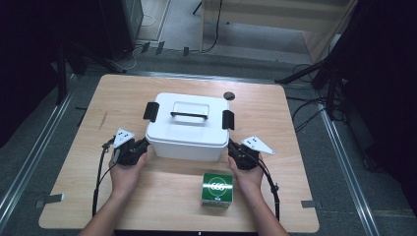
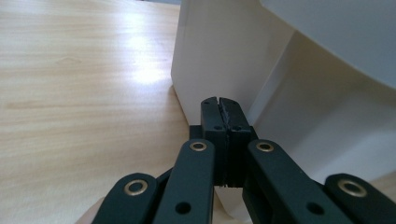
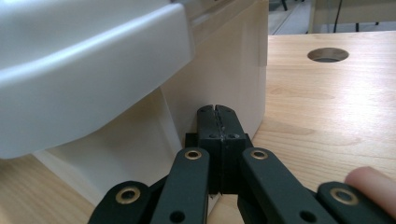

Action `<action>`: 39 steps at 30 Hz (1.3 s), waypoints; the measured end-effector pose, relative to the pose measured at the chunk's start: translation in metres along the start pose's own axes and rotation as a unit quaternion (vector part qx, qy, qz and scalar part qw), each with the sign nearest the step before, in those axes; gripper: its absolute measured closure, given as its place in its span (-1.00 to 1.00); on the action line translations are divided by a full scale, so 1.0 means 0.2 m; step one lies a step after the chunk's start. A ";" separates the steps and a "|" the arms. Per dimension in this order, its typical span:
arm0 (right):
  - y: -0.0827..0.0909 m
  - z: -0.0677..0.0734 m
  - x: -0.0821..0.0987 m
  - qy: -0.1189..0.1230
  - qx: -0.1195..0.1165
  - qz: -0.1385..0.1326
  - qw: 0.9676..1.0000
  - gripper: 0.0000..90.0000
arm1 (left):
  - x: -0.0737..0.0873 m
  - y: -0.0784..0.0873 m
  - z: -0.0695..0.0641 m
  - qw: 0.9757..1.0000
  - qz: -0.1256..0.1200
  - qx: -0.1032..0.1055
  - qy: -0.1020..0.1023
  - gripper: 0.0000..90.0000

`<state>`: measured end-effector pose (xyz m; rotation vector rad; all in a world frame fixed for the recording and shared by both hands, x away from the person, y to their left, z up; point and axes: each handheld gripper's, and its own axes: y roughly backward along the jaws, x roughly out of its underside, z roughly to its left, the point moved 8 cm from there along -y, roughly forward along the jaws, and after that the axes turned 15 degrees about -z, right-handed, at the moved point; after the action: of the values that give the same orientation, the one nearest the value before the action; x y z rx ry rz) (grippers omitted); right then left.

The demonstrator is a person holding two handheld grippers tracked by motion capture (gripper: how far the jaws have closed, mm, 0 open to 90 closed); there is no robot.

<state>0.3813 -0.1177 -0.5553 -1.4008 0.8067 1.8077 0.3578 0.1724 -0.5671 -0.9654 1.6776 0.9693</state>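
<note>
A white lidded storage box (image 1: 188, 127) with a black handle (image 1: 189, 115) and black side latches stands in the middle of the wooden table (image 1: 88, 187). My left gripper (image 1: 144, 145) is at the box's near left corner, jaws shut and empty, tips against or very near the white wall (image 2: 219, 65). My right gripper (image 1: 231, 147) is at the near right corner, also shut with nothing between the jaws, tips close under the lid's rim (image 3: 93, 70). In both gripper views the black jaws meet in a tight seam, left gripper (image 2: 219, 101) and right gripper (image 3: 216, 110).
A green carton (image 1: 217, 189) with a white round mark stands near the table's front edge, between my hands and nearer the right one. A round cable hole (image 1: 229, 96) is in the table behind the box. Dark stands and cables surround the table.
</note>
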 end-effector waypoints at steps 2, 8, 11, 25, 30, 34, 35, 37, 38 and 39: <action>0.00 0.02 0.00 0.003 -0.011 0.003 1.000 1.00 | 0.01 0.04 0.01 1.000 -0.002 -0.003 0.003 1.00; 0.00 0.06 0.02 0.006 -0.034 0.005 0.999 1.00 | 0.01 0.10 0.02 1.000 -0.002 -0.011 0.007 1.00; 0.00 0.07 0.02 0.025 -0.040 0.006 0.999 1.00 | 0.01 0.11 0.03 1.000 -0.002 -0.021 -0.005 1.00; 0.16 -0.10 -0.06 0.102 0.024 -0.010 0.994 0.11 | 0.01 0.33 0.18 0.995 -0.024 -0.084 -0.053 -0.05; 0.24 -0.17 -0.13 0.138 0.031 -0.005 0.990 -0.17 | 0.04 0.42 0.26 0.991 -0.007 -0.108 -0.076 -0.67; 0.29 -0.21 -0.20 0.147 0.028 -0.002 0.989 -0.26 | 0.05 0.49 0.31 0.988 -0.002 -0.128 -0.083 -0.82; 0.30 -0.21 -0.23 0.153 0.023 -0.001 0.988 -0.28 | 0.05 0.51 0.32 0.986 -0.001 -0.136 -0.091 -0.83; 0.31 -0.22 -0.27 0.164 0.020 0.001 0.986 -0.30 | 0.06 0.53 0.33 0.986 0.000 -0.138 -0.095 -0.85; 0.31 -0.21 -0.30 0.171 0.016 0.004 0.985 -0.33 | 0.06 0.55 0.34 0.986 0.001 -0.139 -0.090 -0.90; 0.31 -0.21 -0.30 0.171 0.016 0.004 0.985 -0.33 | 0.06 0.55 0.34 0.986 0.001 -0.139 -0.090 -0.90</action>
<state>0.3633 -0.1959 -0.5027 -1.7163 1.0101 1.5716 0.2778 0.2743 -0.5776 -1.0228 1.4169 1.2761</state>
